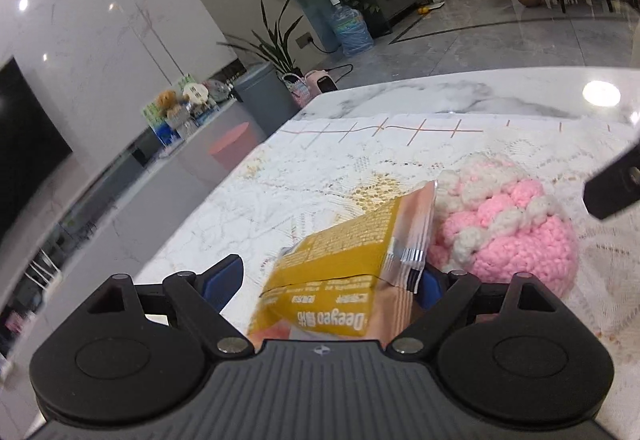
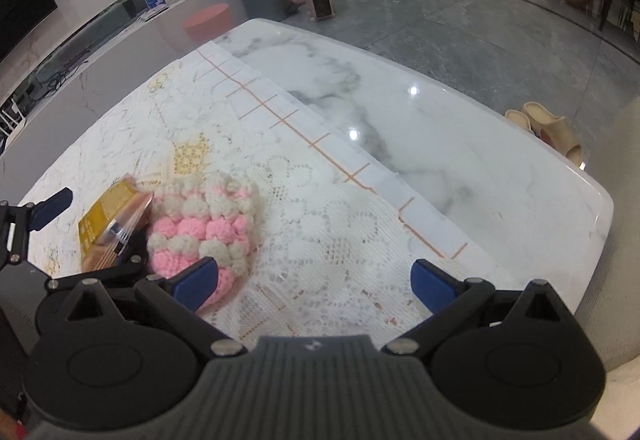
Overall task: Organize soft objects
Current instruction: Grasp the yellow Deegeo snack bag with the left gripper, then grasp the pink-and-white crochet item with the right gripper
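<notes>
Spreading wide, the left gripper (image 1: 328, 276) frames a yellow snack packet (image 1: 340, 260), tilted beside the pink crocheted pouch (image 2: 204, 224); right gripper (image 2: 314, 280) gapes empty over the lace cloth (image 2: 320, 232).

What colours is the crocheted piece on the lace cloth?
Pink and cream-white crocheted piece, in alternating bobbled rows; clearest in the right wrist view.

Both grippers, the left gripper (image 1: 326, 280) and right gripper (image 2: 314, 282), look alike: ribbed grey body, black round-hubbed linkage arms with silver screws, blue pads (image 2: 196, 282) on the jaws.
</notes>
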Motion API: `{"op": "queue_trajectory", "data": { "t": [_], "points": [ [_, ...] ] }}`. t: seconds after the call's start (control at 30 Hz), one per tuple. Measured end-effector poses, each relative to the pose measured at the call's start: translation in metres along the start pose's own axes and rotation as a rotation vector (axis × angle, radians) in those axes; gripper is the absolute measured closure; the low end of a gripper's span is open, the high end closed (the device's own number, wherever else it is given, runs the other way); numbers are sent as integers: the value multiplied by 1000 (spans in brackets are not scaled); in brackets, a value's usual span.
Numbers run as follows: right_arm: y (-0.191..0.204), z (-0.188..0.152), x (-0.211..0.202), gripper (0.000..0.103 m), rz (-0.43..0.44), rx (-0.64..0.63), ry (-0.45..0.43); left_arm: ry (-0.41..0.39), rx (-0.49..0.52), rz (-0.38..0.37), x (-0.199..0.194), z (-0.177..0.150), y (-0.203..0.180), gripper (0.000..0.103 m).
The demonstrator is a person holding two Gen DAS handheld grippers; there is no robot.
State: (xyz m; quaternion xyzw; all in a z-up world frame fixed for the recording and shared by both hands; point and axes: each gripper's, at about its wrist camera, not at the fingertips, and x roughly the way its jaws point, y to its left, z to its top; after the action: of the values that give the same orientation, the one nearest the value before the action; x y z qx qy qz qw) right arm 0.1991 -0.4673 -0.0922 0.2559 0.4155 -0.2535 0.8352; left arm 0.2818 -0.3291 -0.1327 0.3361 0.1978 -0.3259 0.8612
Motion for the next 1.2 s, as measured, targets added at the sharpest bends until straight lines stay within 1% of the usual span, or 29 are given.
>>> {"op": "queue_trajectory", "data": {
  "t": [0.07, 0.13, 0.2, 0.23, 0.27, 0.3, 0.4, 0.47, 0.53, 0.57, 0.63, 0.77, 0.87, 0.97, 1.07, 1.2],
  "points": [
    [1, 0, 0, 3, 18, 3, 14, -4, -35, -27, 4, -2, 7, 0],
    [3, -1, 0, 3, 34, -1, 23, -4, -97, -64, 5, -7, 14, 2],
    [6, -2, 1, 3, 38, -14, 28, -1, -189, -120, 7, -13, 25, 9],
    [8, -2, 1, 3, 37, -21, 28, -13, -235, -144, 7, -16, 31, 10],
    [8, -2, 1, 3, 37, -27, 28, -27, -275, -161, 5, -19, 37, 14],
    [9, -2, 1, 3, 37, -30, 29, -37, -316, -182, 5, -21, 41, 15],
    [5, -2, 1, 3, 50, -15, 29, -73, -445, -213, -2, -28, 54, 20],
    [2, -1, 0, 3, 60, 4, 29, -106, -537, -264, -9, -35, 62, 26],
    [0, 0, 1, 3, 66, 15, 27, -132, -614, -315, -17, -43, 67, 28],
    [0, -1, 1, 3, 69, 17, 28, -137, -637, -319, -20, -46, 67, 28],
    [-1, -1, 2, 3, 79, 11, 32, -129, -673, -302, -29, -47, 65, 31],
    [-3, 0, -1, 3, 81, 24, 11, -71, -770, -269, -51, -53, 67, 32],
    [-3, 1, -2, 3, 106, 41, -11, -26, -837, -240, -68, -58, 68, 32],
    [6, 0, 2, 3, 125, 20, -26, -1, -815, -235, -85, -58, 67, 33],
    [22, -3, 3, 3, 126, -48, -60, 19, -798, -213, -103, -61, 67, 33],
    [39, -8, 5, 3, 132, -93, -106, 11, -777, -193, -129, -72, 69, 33]
  ]
}}
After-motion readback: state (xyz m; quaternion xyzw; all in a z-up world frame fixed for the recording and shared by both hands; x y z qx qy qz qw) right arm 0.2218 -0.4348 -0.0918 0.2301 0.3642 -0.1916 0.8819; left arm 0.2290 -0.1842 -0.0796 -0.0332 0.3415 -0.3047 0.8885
